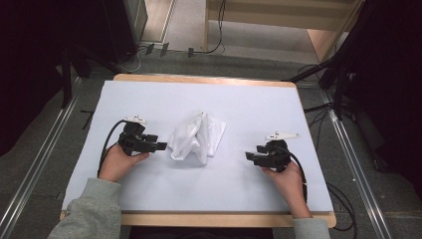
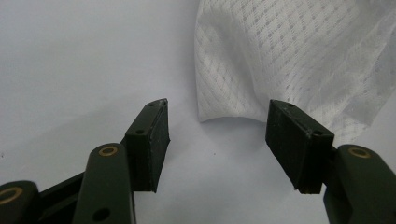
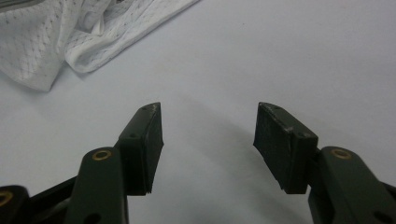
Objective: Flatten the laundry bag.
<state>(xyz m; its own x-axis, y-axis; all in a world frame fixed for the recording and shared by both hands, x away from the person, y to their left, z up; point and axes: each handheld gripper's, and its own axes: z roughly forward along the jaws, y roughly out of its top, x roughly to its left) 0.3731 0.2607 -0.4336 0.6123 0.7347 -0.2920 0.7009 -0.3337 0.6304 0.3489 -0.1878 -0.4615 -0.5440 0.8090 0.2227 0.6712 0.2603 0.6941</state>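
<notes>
A crumpled white mesh cloth (image 1: 196, 137) lies in the middle of the white table cover (image 1: 249, 107). My left gripper (image 1: 162, 146) is just left of the cloth, open, jaws pointing at its edge. In the left gripper view the cloth (image 2: 289, 56) hangs right in front of the left gripper (image 2: 217, 121), with nothing between the jaws. My right gripper (image 1: 248, 156) rests open some way to the right of the cloth, pointing left. The right gripper view has the cloth (image 3: 70, 32) at the top left, well ahead of the empty right gripper (image 3: 209, 122).
The wooden table edge (image 1: 209, 219) runs along the front. Cables (image 1: 343, 209) trail on the floor to the right. Dark stands (image 1: 343, 74) rise at the back right and back left. Bare cover lies on every side of the cloth.
</notes>
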